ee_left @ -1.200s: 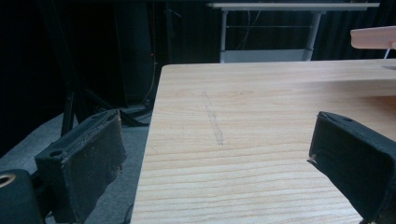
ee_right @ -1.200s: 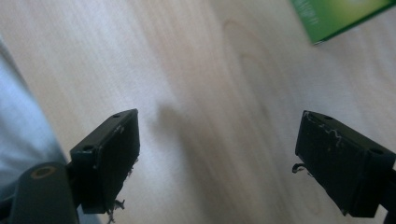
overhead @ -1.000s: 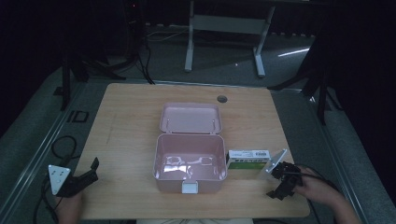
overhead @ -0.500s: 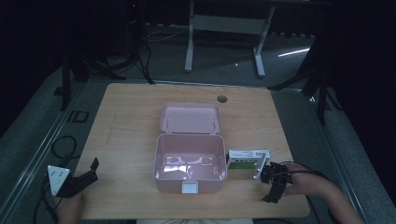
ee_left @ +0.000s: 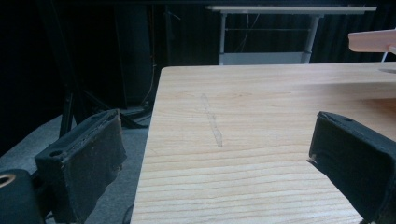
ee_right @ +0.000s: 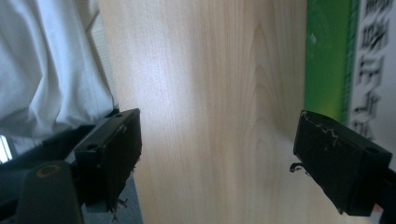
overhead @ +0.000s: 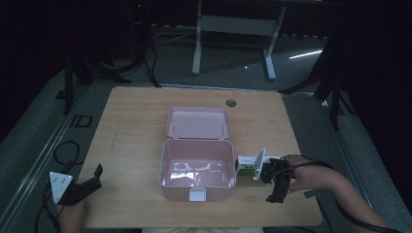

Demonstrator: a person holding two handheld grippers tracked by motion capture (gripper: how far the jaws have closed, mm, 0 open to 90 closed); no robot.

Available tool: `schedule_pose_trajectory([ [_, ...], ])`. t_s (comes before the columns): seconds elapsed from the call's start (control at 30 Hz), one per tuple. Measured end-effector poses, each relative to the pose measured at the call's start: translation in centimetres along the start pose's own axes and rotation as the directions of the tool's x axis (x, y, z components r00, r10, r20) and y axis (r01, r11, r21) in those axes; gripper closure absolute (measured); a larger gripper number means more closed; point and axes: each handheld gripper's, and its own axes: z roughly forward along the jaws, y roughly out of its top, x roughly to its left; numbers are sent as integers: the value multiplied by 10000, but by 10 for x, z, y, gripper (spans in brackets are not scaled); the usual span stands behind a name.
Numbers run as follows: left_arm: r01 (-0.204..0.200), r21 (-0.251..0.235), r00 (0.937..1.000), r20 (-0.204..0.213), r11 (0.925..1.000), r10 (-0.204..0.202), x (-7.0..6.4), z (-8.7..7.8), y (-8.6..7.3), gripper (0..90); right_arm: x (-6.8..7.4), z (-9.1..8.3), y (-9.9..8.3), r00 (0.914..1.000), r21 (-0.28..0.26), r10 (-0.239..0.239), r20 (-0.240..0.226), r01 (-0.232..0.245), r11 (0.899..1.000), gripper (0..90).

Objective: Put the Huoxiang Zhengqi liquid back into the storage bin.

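Wooden table (overhead: 136, 126), dark room; my right gripper (overhead: 278, 180) low beside green-white box (overhead: 250, 165), jaws spread, empty; left gripper (overhead: 82, 187) released, resting at table's near-left corner.

Glossy plastic box (overhead: 197, 167) (pink), matt wooden table (overhead: 136, 126).

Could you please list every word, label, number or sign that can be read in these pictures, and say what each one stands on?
No text here can be read with certainty.
Green and white box: dark print on its white face in the right gripper view, turned sideways, cut off and too blurred to read.
The same box in the high view: its print is too small to read.
Pink case: no lettering visible.
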Motion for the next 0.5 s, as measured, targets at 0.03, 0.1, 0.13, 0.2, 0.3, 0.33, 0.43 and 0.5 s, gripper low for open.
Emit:
schedule_pose_trajectory([
  [0.03,-11,17,10000,2,10000,11,0,0,0,37,0,-3,1,9998,-48,-154,99,155,9999,150],
  [0.1,-87,21,10000,40,10000,86,-1,0,0,37,-1,-11,5,9995,-232,-245,224,250,9994,151],
  [0.13,-81,8,10000,24,10000,81,-1,0,0,37,-3,-15,7,9991,-295,-266,317,275,9992,154],
  [0.2,-27,-3,10000,49,10000,27,0,0,0,37,-7,-22,9,9982,-303,-209,562,226,9993,160],
  [0.3,3,4,10000,71,10000,-3,0,0,0,37,-14,-32,11,9969,-214,-248,746,265,9994,172],
  [0.33,-10,8,10000,56,10000,10,0,0,0,37,-17,-34,11,9971,-204,-218,735,233,9995,188],
  [0.43,-40,2,10000,60,10000,40,0,0,0,37,-24,-41,13,9964,-244,-194,821,215,9995,191],
  [0.5,-10,10,10000,71,10000,10,0,0,0,37,-31,-47,15,9951,-285,-194,970,222,9993,204],
])
